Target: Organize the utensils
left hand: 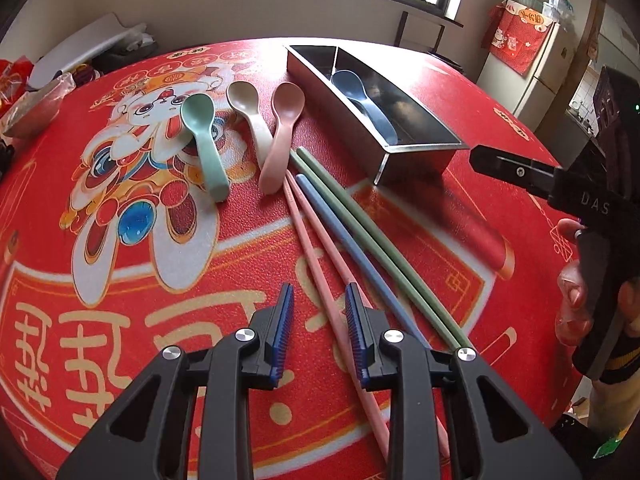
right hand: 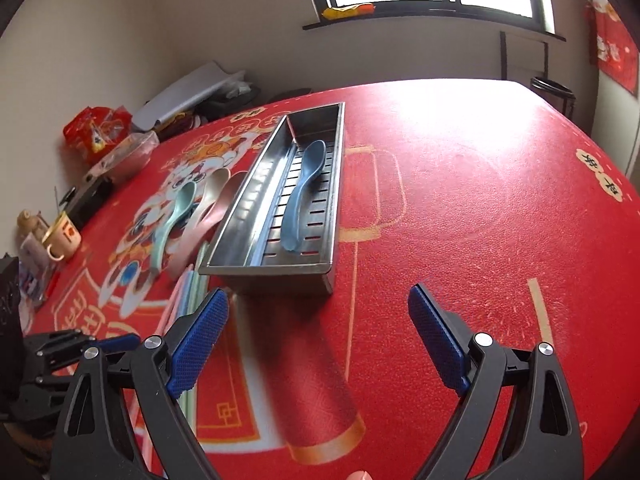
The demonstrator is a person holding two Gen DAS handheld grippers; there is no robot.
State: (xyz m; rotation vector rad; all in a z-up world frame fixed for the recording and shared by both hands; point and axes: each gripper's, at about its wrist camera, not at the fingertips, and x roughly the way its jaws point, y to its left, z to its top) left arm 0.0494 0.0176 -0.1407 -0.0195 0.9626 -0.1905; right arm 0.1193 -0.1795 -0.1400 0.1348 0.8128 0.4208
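A steel utensil tray (left hand: 416, 148) (right hand: 236, 216) stands on the red tablecloth with a blue spoon (left hand: 366, 102) (right hand: 300, 196) lying in its slotted compartment. Green (left hand: 202, 144), cream (left hand: 250, 116) and pink (left hand: 280, 136) spoons lie left of the tray. Pink (left hand: 320, 264), blue (left hand: 352, 256) and green (left hand: 384, 240) chopsticks lie in front of them. My left gripper (left hand: 320, 320) is open and empty, its jaws either side of the pink chopsticks. My right gripper (right hand: 318, 324) is open and empty, just in front of the tray's near end.
The right gripper's body (left hand: 560, 188) shows at the right edge of the left wrist view. A cup (right hand: 60, 240), bags and clutter (right hand: 104, 136) sit along the table's left edge. A window and wall lie beyond the table.
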